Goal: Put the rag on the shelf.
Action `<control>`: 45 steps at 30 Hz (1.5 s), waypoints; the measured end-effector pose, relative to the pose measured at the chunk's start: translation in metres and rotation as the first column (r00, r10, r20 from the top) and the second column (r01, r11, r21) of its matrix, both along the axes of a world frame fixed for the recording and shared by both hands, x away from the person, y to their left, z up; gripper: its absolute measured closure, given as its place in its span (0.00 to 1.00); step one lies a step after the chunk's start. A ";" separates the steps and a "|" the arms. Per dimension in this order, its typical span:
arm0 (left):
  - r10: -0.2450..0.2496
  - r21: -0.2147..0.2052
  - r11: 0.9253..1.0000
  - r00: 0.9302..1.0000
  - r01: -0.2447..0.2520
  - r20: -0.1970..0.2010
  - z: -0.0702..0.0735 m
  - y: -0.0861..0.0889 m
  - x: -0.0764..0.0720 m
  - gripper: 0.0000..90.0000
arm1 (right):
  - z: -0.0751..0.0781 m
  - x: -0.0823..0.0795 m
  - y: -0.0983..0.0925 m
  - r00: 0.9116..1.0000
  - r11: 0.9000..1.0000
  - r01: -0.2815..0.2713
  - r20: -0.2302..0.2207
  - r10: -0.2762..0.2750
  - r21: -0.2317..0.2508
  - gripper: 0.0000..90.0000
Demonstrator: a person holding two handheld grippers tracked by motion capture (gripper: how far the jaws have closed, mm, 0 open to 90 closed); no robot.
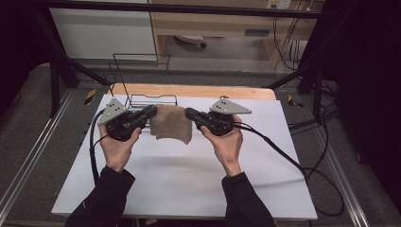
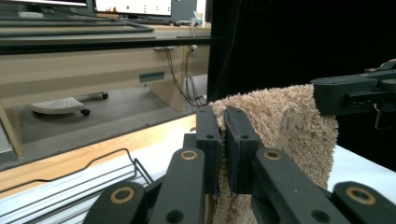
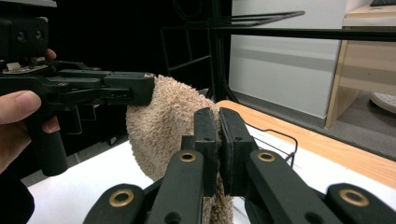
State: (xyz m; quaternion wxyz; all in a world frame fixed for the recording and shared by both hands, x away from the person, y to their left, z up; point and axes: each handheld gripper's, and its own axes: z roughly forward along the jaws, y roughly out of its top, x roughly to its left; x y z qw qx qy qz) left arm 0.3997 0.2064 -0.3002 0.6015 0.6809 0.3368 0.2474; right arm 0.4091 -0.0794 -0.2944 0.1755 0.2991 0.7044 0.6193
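A tan terry towel (image 1: 171, 122) hangs above the white table (image 1: 189, 184), pinched at its top corners by the left gripper (image 1: 150, 111) and right gripper (image 1: 189, 112); it looks lifted and spread, with folding or laying down yet to come; a wire rack (image 1: 142, 97) stands behind

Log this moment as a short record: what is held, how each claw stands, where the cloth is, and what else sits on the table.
held item: tan towel, fluffy
left claw: shut on the towel's left edge
right claw: shut on the towel's right edge
towel position: stretched between the two claws, lifted, its lower edge hanging above the white table
hands: one around each claw's body, forearms coming in from the near edge
other items: black wire rack at the far side of the table, behind the towel
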 end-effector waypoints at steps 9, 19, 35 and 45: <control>0.032 -0.023 0.999 0.999 -0.031 0.035 0.011 0.015 0.000 0.94 | 0.013 0.005 0.015 1.000 1.000 -0.011 0.021 0.011 0.000 0.97; 0.055 -0.057 0.997 0.996 -0.051 0.075 0.025 0.030 0.002 0.95 | 0.033 0.012 0.033 0.998 1.000 -0.017 0.063 0.016 0.010 0.97; 0.109 -0.096 0.991 0.982 -0.095 0.151 0.051 0.047 0.005 0.95 | 0.060 0.025 0.052 0.993 1.000 -0.023 0.118 0.020 0.018 0.97; 0.132 -0.117 0.987 0.977 -0.113 0.165 0.066 0.057 0.008 0.95 | 0.074 0.033 0.065 0.990 0.999 -0.036 0.136 0.033 0.019 0.97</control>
